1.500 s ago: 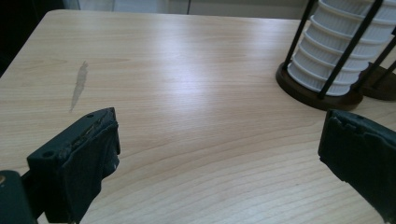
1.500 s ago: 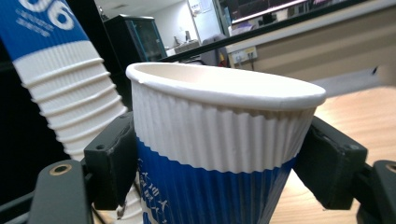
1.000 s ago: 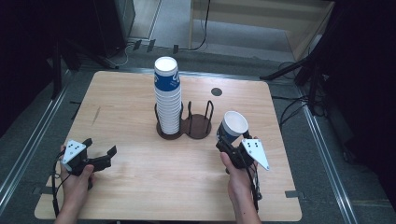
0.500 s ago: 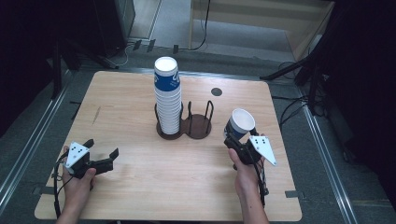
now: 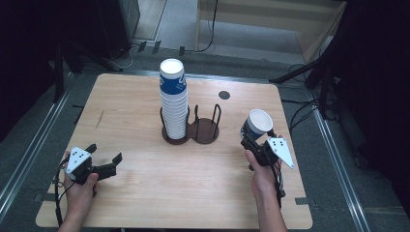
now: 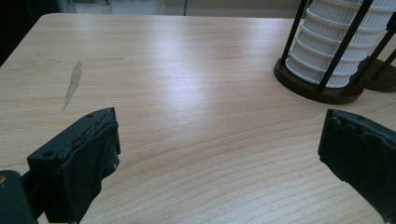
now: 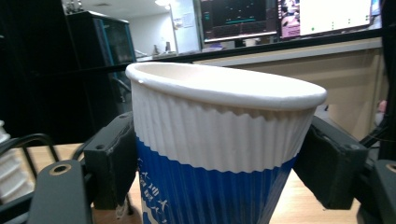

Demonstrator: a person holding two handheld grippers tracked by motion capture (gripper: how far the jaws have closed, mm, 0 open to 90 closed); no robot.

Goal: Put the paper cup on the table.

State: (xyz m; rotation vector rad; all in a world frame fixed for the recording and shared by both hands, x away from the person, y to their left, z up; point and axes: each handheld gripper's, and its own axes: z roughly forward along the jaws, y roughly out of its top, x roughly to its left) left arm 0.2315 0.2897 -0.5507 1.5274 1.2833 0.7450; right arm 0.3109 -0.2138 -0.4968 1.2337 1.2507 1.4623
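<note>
Your right gripper [image 5: 252, 141] pinches the cup [image 5: 256, 123] upright above the table [image 5: 145, 193]; your left gripper [image 5: 104, 162] lies low, jaws spread, empty.

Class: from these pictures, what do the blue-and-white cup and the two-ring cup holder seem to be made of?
Blue-and-white ribbed cup: probably paper, matte; fine vertical ripples in the wall and a rolled white rim suggest it.
Dark two-ring cup holder: round brown bases, likely wood or plastic, with thin black upright rods that look like metal wire; the finish is too small to judge.
</note>
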